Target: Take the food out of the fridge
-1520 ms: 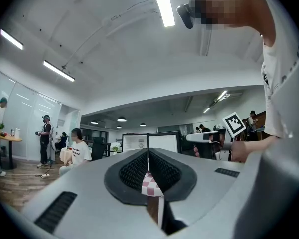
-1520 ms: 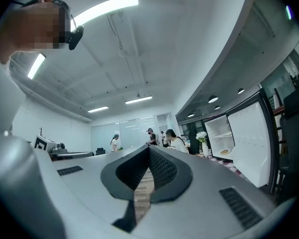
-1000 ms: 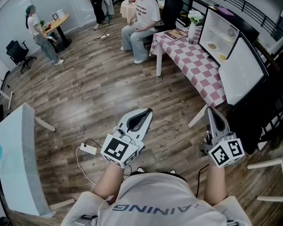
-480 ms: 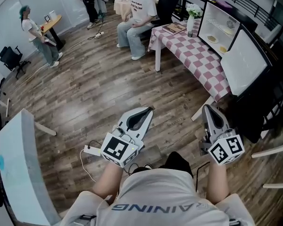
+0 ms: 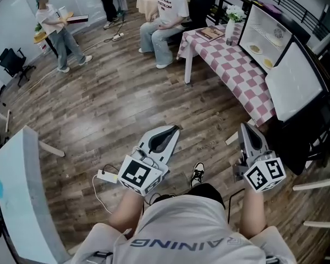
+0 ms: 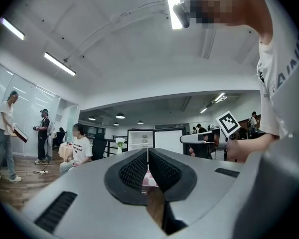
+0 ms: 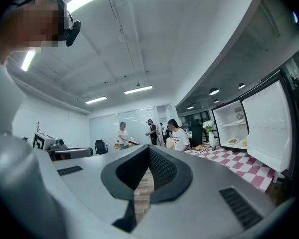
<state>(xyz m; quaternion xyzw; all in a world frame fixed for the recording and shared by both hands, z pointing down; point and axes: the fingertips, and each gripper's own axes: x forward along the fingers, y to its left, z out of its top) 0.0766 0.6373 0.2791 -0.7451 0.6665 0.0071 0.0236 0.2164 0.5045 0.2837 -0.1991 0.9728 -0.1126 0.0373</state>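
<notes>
A small white fridge [image 5: 262, 16] stands open on the checkered table [image 5: 231, 70] at the upper right, its door [image 5: 295, 81] swung toward me. Plates of yellowish food [image 5: 256, 49] lie on its shelves. Both grippers are held level over the wooden floor, well short of the table. My left gripper [image 5: 174, 128] is shut and empty, and so is my right gripper [image 5: 245, 125]. In the right gripper view the fridge [image 7: 231, 125] and its food [image 7: 232, 141] show at the right, beyond the shut jaws [image 7: 149, 149]. The left gripper view has the fridge [image 6: 141, 139] straight ahead past its shut jaws [image 6: 148, 151].
A person sits on a chair [image 5: 166, 15] at the table's far end, beside a flower vase [image 5: 229, 22]. Another person [image 5: 56, 32] walks at the far left. A white table [image 5: 16, 191] stands at my left. A power strip [image 5: 104, 175] and cable lie on the floor by my shoe [image 5: 197, 173].
I have stepped forward; one shoe now shows beneath me. Both grippers keep their pose and stay shut. The person at the far left has walked to the right.
</notes>
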